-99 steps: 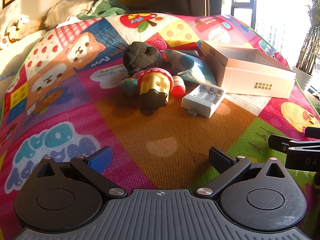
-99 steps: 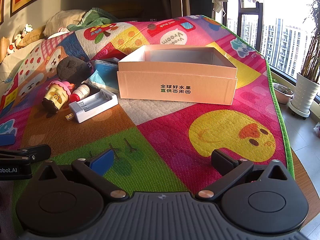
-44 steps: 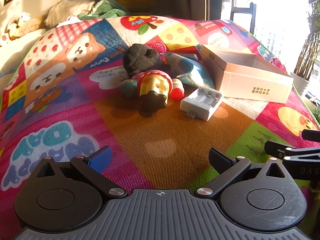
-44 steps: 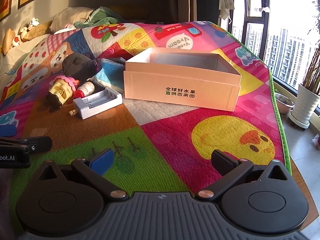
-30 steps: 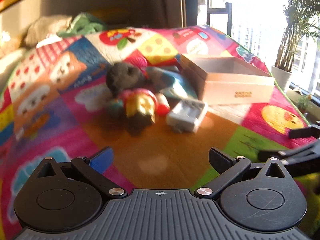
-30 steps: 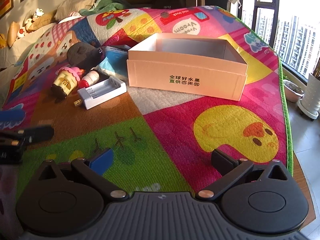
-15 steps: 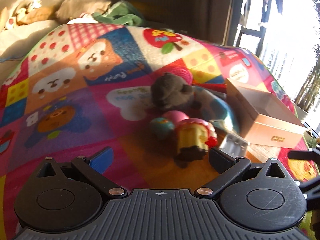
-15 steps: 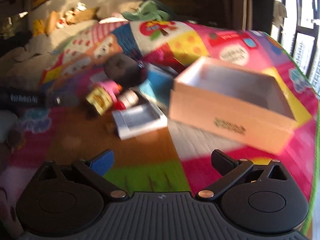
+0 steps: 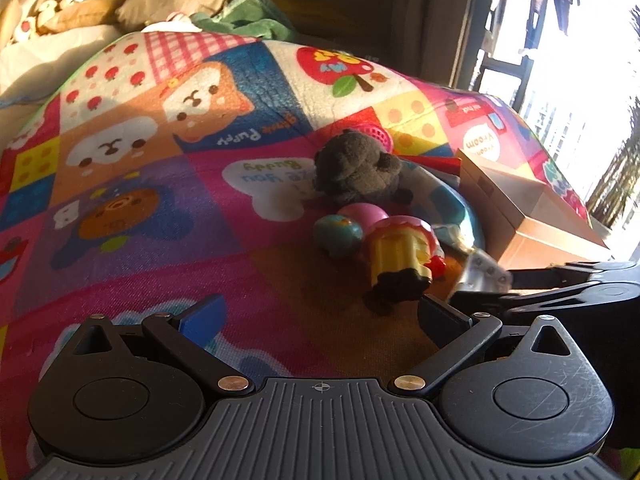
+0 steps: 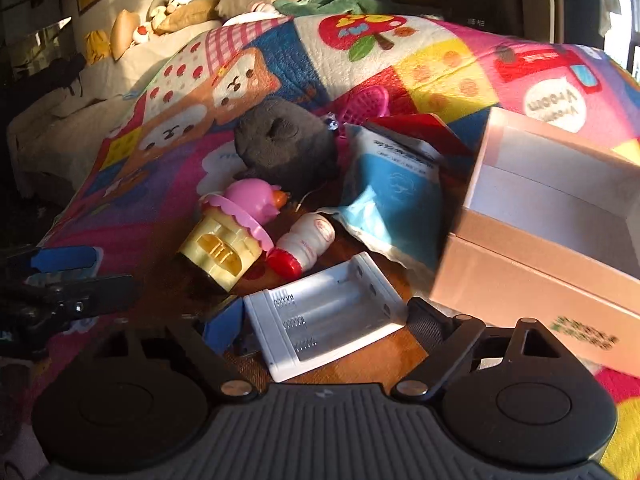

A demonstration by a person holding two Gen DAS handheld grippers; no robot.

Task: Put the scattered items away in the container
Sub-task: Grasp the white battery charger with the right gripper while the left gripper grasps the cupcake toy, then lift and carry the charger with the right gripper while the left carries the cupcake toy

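A white battery charger (image 10: 328,316) lies on the colourful play mat (image 10: 168,208), between the fingers of my right gripper (image 10: 324,324). Its jaws are closing around the charger, and the pads stand close to its two ends without a clear press. Just beyond lie a yellow cupcake toy (image 10: 224,244) with a pink top, a small white bottle (image 10: 306,244) with a red cap, a dark plush (image 10: 284,144) and a blue pouch (image 10: 396,192). The open cardboard box (image 10: 520,280) stands to the right. My left gripper (image 9: 320,312) is open over bare mat, short of the cupcake toy (image 9: 400,252).
A red packet (image 10: 420,128) and a pink mesh item (image 10: 366,102) lie behind the pouch. A teal ball toy (image 9: 338,232) sits beside the cupcake toy. Pillows and soft toys (image 10: 168,8) line the back. The left gripper's fingers (image 10: 68,276) reach in at the left edge.
My right gripper has moved forward and left until the charger lies between its fingers, and its jaws have narrowed. It now reaches into the left wrist view from the right.
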